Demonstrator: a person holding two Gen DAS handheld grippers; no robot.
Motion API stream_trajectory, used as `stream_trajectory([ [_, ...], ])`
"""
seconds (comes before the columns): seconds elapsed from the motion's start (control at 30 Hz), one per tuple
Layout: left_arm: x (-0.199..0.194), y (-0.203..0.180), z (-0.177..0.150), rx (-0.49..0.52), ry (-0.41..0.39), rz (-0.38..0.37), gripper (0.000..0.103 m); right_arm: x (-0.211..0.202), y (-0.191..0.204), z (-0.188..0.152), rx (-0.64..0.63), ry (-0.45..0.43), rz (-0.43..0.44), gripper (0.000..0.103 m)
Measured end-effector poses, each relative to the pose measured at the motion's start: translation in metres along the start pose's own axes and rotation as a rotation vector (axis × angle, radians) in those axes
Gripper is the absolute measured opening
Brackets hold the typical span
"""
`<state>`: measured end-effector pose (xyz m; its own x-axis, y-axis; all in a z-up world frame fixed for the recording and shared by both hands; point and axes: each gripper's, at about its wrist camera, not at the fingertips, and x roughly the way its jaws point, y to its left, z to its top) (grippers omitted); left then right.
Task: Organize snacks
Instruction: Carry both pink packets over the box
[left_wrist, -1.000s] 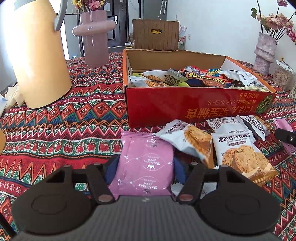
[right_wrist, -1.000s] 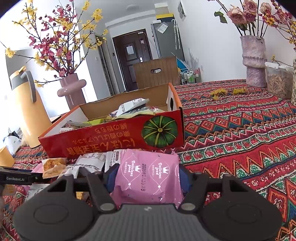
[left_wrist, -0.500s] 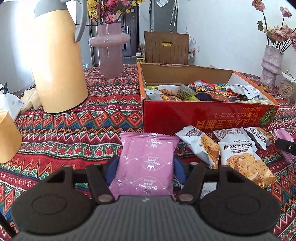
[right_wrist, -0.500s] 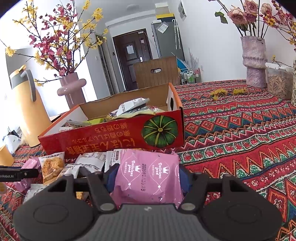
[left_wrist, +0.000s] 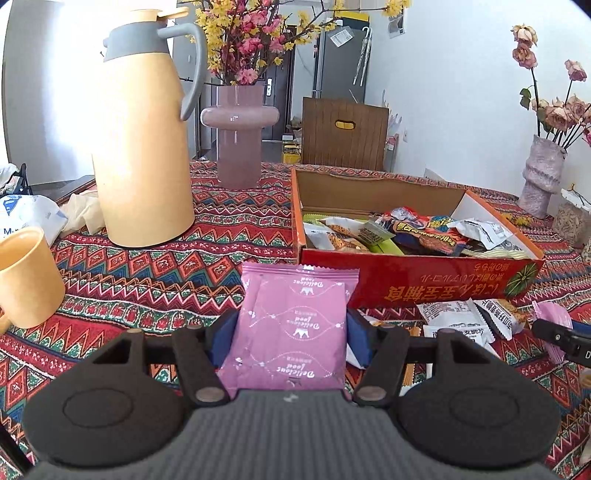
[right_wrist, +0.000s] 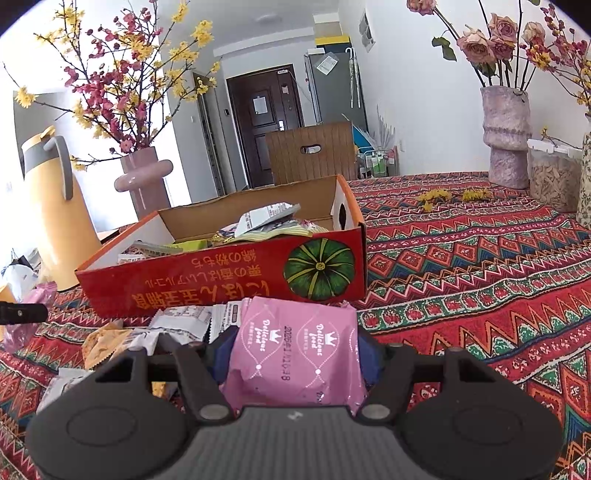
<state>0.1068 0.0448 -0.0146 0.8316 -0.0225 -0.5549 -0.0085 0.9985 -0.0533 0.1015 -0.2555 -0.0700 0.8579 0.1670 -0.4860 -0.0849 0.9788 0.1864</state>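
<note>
My left gripper (left_wrist: 290, 332) is shut on a pink snack packet (left_wrist: 295, 325), held above the patterned tablecloth, left of and in front of the red cardboard box (left_wrist: 424, 284). Several snacks lie in that box. My right gripper (right_wrist: 295, 350) is shut on a second pink snack packet (right_wrist: 295, 354), low in front of the red box (right_wrist: 221, 280) near its pumpkin picture. Loose cookie packets (left_wrist: 454, 325) lie on the cloth in front of the box, also seen as loose packets (right_wrist: 177, 325) in the right wrist view. The right gripper's tip (left_wrist: 561, 338) shows at the left view's right edge.
A tall yellow thermos jug (left_wrist: 144, 147), a yellow cup (left_wrist: 26, 277) and a pink vase with flowers (left_wrist: 238, 136) stand left of the box. Another vase with roses (right_wrist: 506, 136) and a clear jar (right_wrist: 550, 177) stand at the far right. A wooden chair back (left_wrist: 343, 133) is behind the table.
My left gripper has risen with its pink packet, and the box and loose packets have slid to the right in its view. The right gripper has kept still.
</note>
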Motion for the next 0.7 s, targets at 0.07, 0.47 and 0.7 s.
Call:
stream_trajectory([
  [0.07,-0.003,-0.001,0.003,0.0,-0.013,-0.002,0.063,0.0,0.003,0.0,-0.015,0.003,-0.003,0.064],
  [0.47,-0.01,-0.02,0.018,0.006,-0.069,-0.041,0.063,-0.012,0.022,0.015,-0.071,-0.045,0.032,0.064],
  [0.7,-0.011,-0.034,0.035,0.025,-0.11,-0.061,0.063,-0.012,0.029,0.037,-0.099,-0.098,0.038,0.064],
])
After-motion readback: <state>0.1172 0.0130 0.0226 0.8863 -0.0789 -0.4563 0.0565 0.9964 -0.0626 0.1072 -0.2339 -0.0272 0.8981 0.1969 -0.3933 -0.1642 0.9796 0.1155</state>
